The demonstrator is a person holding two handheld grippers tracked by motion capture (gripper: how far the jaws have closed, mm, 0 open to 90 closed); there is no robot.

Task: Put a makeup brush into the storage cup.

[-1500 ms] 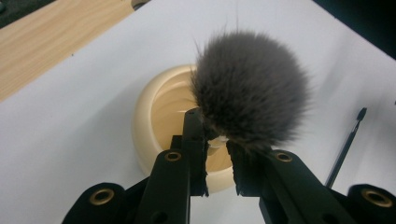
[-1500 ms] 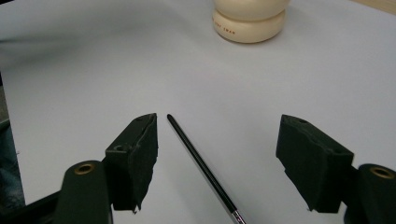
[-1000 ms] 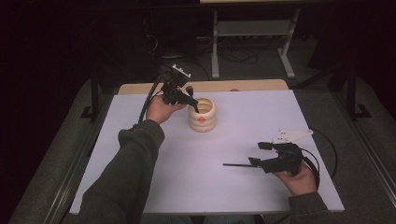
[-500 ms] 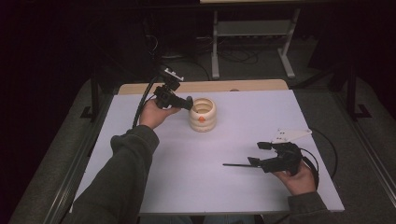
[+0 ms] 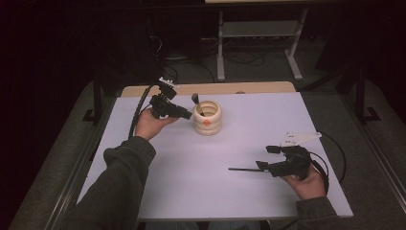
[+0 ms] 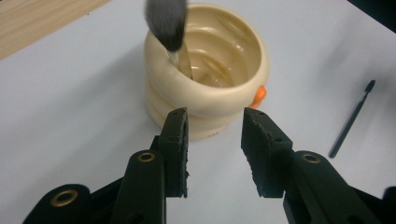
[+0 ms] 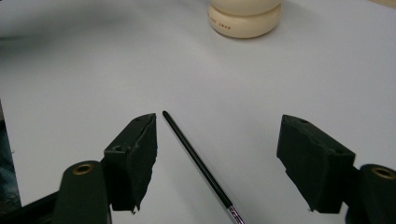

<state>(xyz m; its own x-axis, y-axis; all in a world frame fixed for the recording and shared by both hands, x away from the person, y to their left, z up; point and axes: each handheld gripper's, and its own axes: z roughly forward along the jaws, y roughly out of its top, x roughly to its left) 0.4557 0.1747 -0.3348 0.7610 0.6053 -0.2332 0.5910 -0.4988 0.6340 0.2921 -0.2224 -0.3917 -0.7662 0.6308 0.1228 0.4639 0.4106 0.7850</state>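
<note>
A cream ribbed cup [image 5: 208, 120] with an orange beak stands on the white table [image 5: 191, 187]. A makeup brush [image 5: 196, 99] with dark bristles leans in it, head up. My left gripper [image 5: 187, 115] is just left of the cup; its jaws have just been opening and nothing is between them. In the left gripper view the cup [image 6: 210, 79] and the brush [image 6: 166, 23] lie right ahead of my left gripper [image 6: 215, 128]. My right gripper [image 5: 262, 166] rests open at the front right. A thin black brush [image 7: 196, 161] lies on the table between its jaws, untouched.
A wooden strip [image 5: 206, 88] runs along the table's far edge. A metal stand [image 5: 258, 33] and cables sit on the dark floor beyond. The thin black brush [image 6: 351, 120] also appears off to the right in the left gripper view.
My left gripper has drawn back leftward from over the cup and opened. The dark-bristled brush now stands free in the cup. The right hand has kept still.
</note>
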